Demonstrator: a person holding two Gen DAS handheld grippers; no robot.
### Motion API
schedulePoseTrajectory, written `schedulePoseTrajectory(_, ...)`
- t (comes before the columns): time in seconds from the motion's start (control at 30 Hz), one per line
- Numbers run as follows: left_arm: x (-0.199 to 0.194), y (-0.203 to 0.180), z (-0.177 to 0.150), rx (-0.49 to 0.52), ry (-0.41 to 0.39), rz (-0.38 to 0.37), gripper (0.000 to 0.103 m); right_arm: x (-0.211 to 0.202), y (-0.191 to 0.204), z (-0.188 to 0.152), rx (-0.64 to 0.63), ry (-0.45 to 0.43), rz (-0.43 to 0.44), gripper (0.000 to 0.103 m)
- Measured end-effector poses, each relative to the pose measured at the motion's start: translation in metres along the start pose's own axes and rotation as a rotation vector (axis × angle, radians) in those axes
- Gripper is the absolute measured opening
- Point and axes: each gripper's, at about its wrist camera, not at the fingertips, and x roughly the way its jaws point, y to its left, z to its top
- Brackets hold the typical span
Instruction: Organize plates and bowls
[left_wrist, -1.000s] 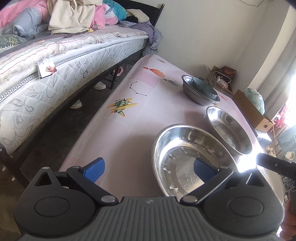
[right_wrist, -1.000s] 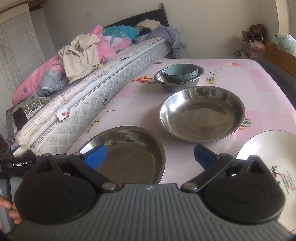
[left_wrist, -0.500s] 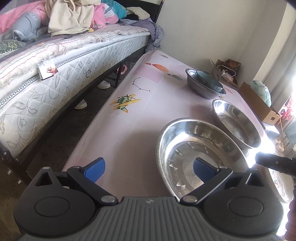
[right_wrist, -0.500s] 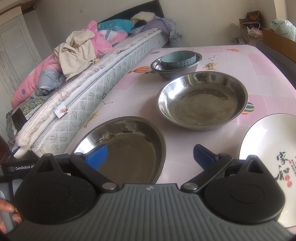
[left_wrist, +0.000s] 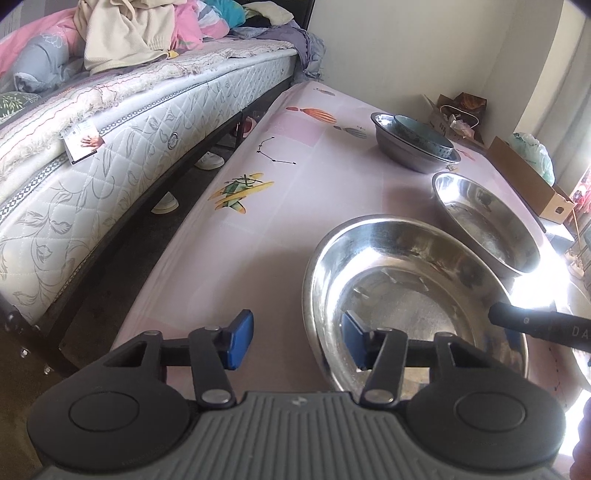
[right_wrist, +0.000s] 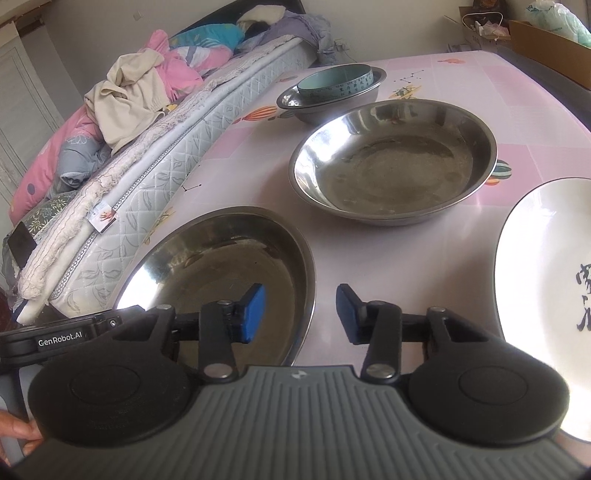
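Rim of near steel pan (left_wrist: 373, 258) sits between closing left claw (left_wrist: 297, 339) jaws.

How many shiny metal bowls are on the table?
3. The nearest steel bowl sits right in front of both grippers, the middle steel bowl is just behind it, and the far steel bowl holds a blue ceramic bowl. None seem hidden.

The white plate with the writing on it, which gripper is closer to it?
Right. The right gripper is just beside the white plate, straddling the near steel bowl's rim. The left gripper straddles that bowl's far rim.
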Motion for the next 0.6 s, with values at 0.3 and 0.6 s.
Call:
schedulePoseTrajectory(0.3, 0.000, -0.001, -0.002, -0.032, 0.030, -0.038, 0.012, 0.001, 0.001, -0.004, -0.003, 0.014, 0.005, 0.014)
schedulePoseTrajectory(0.6, -0.006, -0.011, -0.005, 0.015, 0.073, -0.026, 0.013, -0.008, 0.002, -0.009, -0.050, 0.013, -0.031, 0.014)
